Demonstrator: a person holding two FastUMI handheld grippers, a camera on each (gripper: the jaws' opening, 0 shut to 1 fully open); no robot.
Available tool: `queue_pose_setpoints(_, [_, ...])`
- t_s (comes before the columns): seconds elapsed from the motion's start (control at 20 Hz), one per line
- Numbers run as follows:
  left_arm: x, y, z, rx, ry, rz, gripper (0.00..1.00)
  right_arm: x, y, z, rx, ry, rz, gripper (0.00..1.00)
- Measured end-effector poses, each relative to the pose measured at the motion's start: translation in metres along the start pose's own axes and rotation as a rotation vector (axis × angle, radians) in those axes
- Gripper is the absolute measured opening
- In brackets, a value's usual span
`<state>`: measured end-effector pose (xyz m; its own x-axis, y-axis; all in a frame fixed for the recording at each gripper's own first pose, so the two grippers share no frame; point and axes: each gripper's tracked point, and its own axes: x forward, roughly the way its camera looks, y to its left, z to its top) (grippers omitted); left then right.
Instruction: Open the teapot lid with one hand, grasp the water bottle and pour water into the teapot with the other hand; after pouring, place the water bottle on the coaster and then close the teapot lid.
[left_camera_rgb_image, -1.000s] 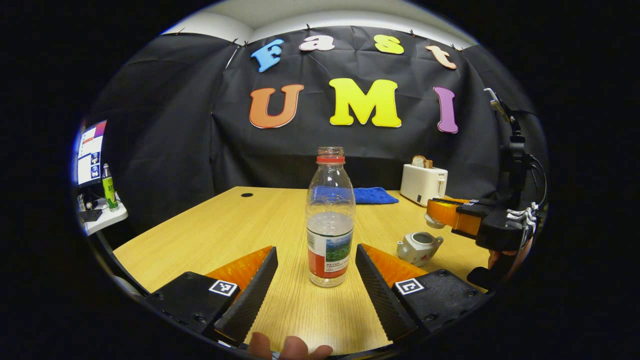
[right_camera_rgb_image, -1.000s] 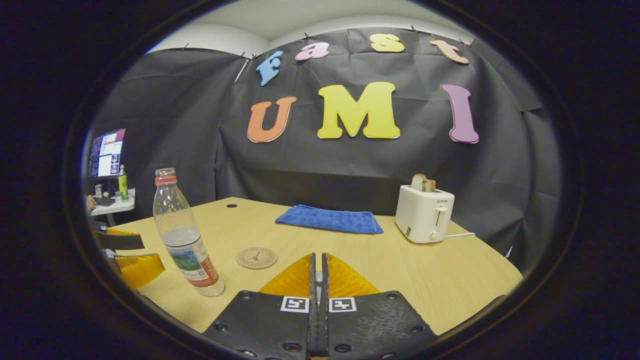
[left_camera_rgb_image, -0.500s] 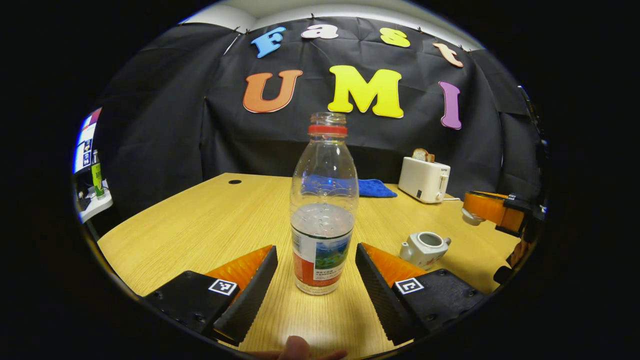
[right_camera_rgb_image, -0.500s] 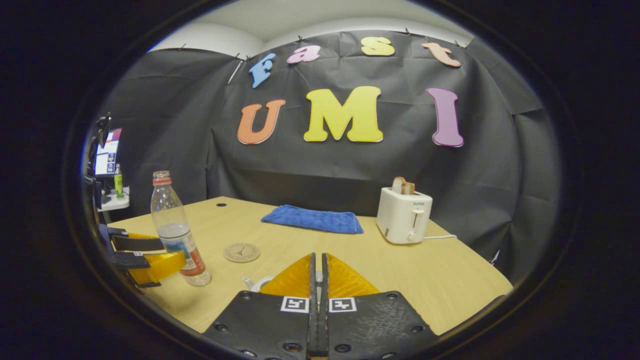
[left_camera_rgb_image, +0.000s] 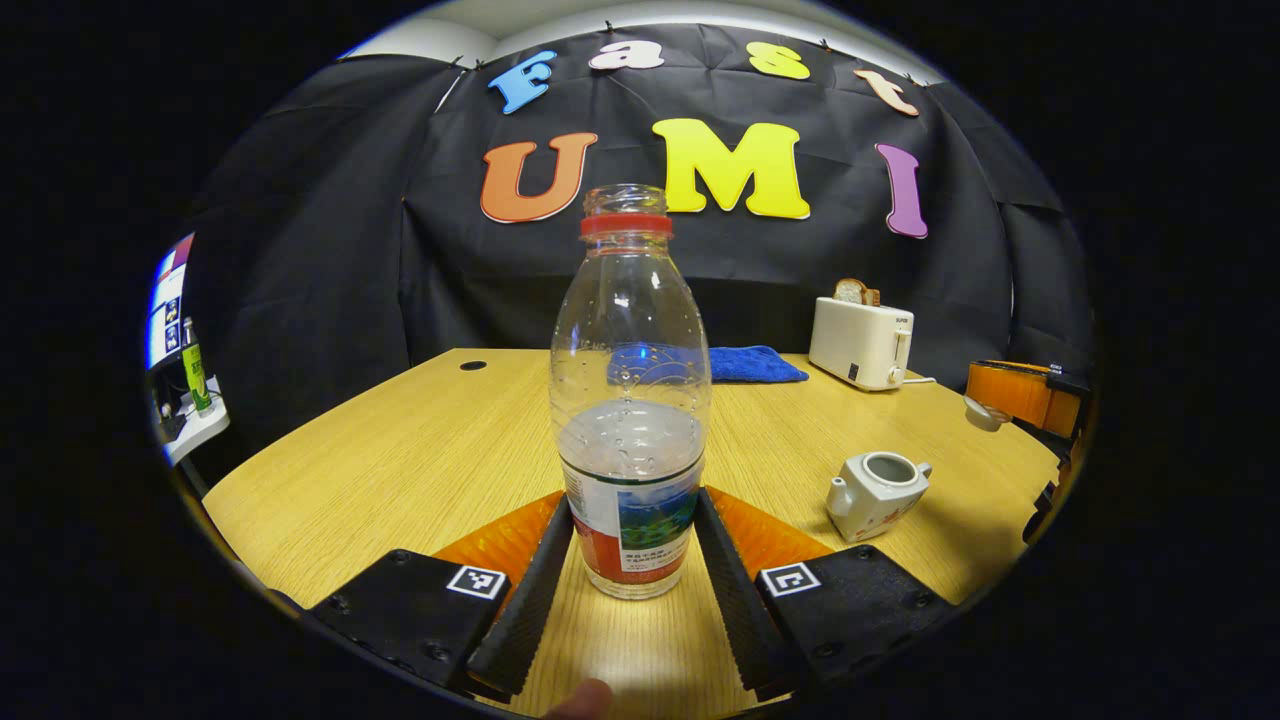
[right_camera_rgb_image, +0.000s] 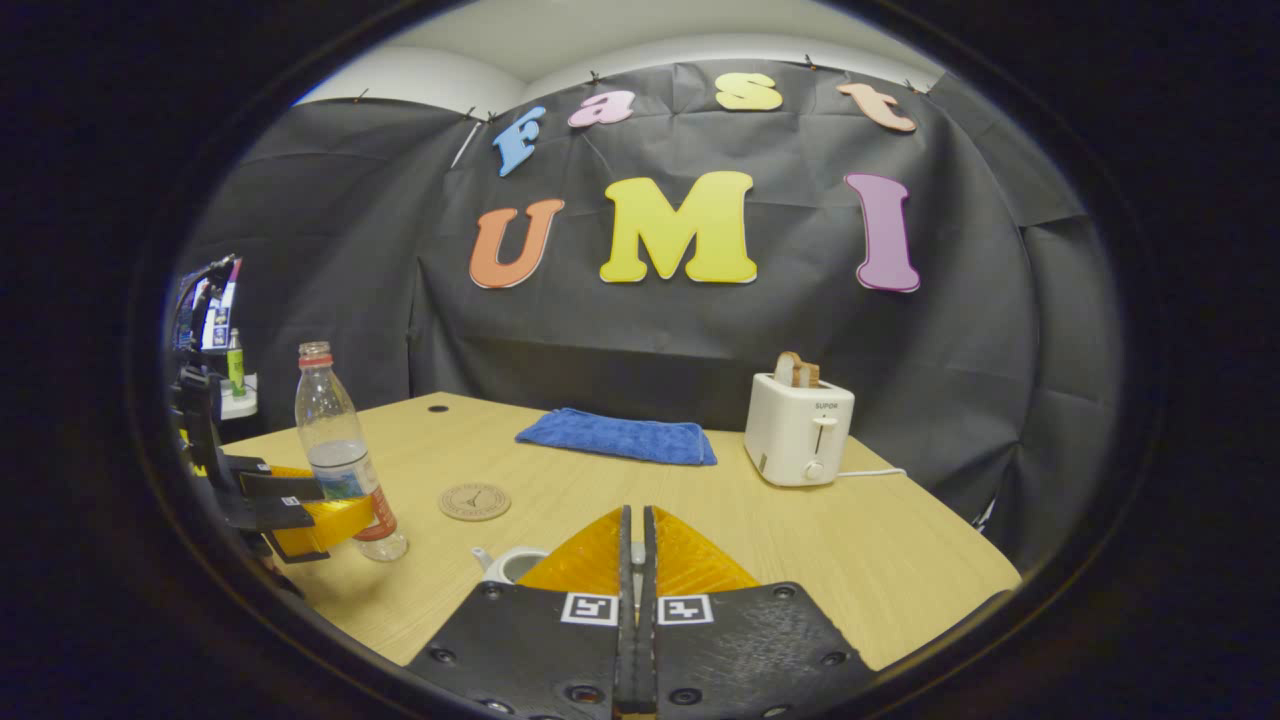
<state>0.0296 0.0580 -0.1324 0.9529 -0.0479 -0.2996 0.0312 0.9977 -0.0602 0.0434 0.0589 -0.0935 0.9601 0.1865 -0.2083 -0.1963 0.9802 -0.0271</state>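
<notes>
Water bottle (left_camera_rgb_image: 630, 400): clear plastic, upright on the wooden table (left_camera_rgb_image: 400, 450), uncapped with a red ring at the neck, water up to about the top of its printed label.
Left gripper (left_camera_rgb_image: 630, 590): fingers on either side of the bottle's lower body, narrowed to its width; the pads look to be touching the label, though firm contact is hard to confirm here. In the right gripper view this gripper (right_camera_rgb_image: 330, 515) sits at the bottle's base.
Teapot (left_camera_rgb_image: 877, 492): small, white, lidless, mouth open, on the table to the right of the bottle, well apart from it.
Right gripper (right_camera_rgb_image: 634, 545): fingers closed together with a small pale piece between the tips, likely the teapot lid (left_camera_rgb_image: 984, 414), seen at its tips in the left gripper view.
Coaster (right_camera_rgb_image: 474, 501): round, flat, just beyond the bottle.
Around: blue cloth (right_camera_rgb_image: 615, 437) at the back, white toaster (right_camera_rgb_image: 798, 435) with bread in it.
In the way: nothing stands between bottle and teapot.
Count: one bottle, one teapot, one coaster, one cloth, one toaster, two grippers.
</notes>
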Motion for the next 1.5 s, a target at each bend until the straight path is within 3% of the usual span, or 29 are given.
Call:
queue_pose_setpoints(0.2, [-0.004,0.004,0.006,0.082,0.005,0.025,0.76,-0.004,-0.007,0.003,0.010,-0.007,0.000,0.00])
queue_pose_setpoints(0.4, [-0.009,0.011,0.022,0.228,-0.005,0.079,0.74,-0.008,-0.014,0.001,0.005,0.004,0.019,0.00])
queue_pose_setpoints(0.85, [-0.014,0.042,0.073,0.733,-0.085,0.307,0.72,-0.025,-0.049,-0.002,0.013,-0.001,0.009,0.00])
queue_pose_setpoints(1.2, [-0.007,0.024,0.071,1.106,-0.042,0.341,0.71,-0.039,-0.074,-0.009,0.023,0.004,0.001,0.00])
queue_pose_setpoints(1.4, [-0.004,0.009,0.063,1.336,-0.026,0.319,0.75,-0.047,-0.087,-0.013,0.025,0.007,-0.006,0.00])
queue_pose_setpoints(1.5, [-0.003,0.004,0.064,1.396,-0.032,0.313,0.71,-0.049,-0.093,-0.015,0.031,0.007,-0.014,0.00])
